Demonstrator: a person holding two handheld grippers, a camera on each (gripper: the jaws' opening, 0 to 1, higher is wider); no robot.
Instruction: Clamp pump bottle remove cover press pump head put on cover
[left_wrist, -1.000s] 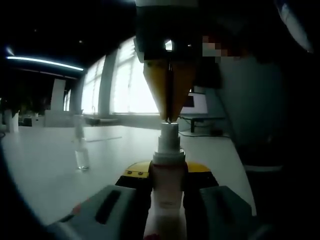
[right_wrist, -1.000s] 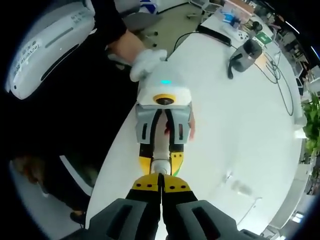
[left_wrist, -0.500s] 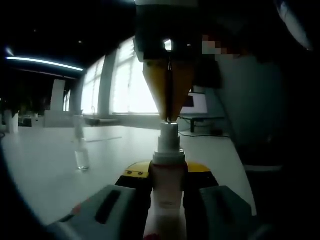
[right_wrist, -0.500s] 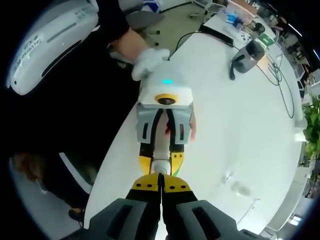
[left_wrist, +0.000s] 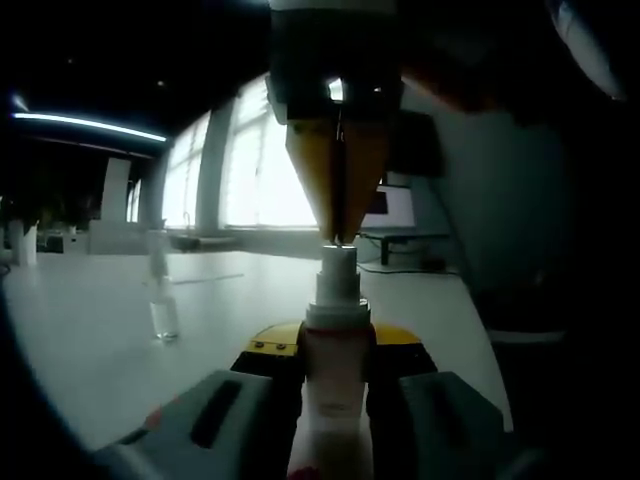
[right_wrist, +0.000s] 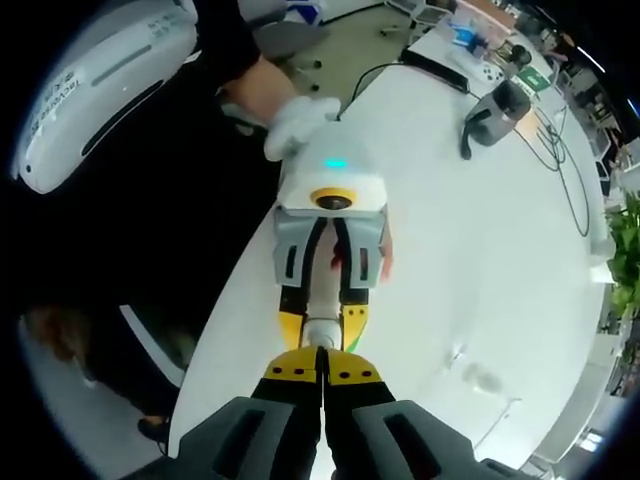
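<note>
Between the left gripper's (right_wrist: 322, 318) jaws stands the pale pump bottle with white head (left_wrist: 336, 345), clamped above the white table (left_wrist: 90, 330). The right gripper (left_wrist: 338, 238), jaws closed together, touches the head; the bottle's base is hidden. A clear cover (left_wrist: 162, 300) stands apart.

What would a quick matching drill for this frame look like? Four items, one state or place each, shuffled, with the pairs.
Items:
1. left gripper
2. right gripper
3. pump bottle
4. clear cover

States or places:
A. stands alone on the white table, off to the side
B. jaws shut, tips down on the pump head
C. upright, body held between two jaws
D. clamped around the bottle's body

Pairs: 1-D, 2-B, 3-C, 4-A
</note>
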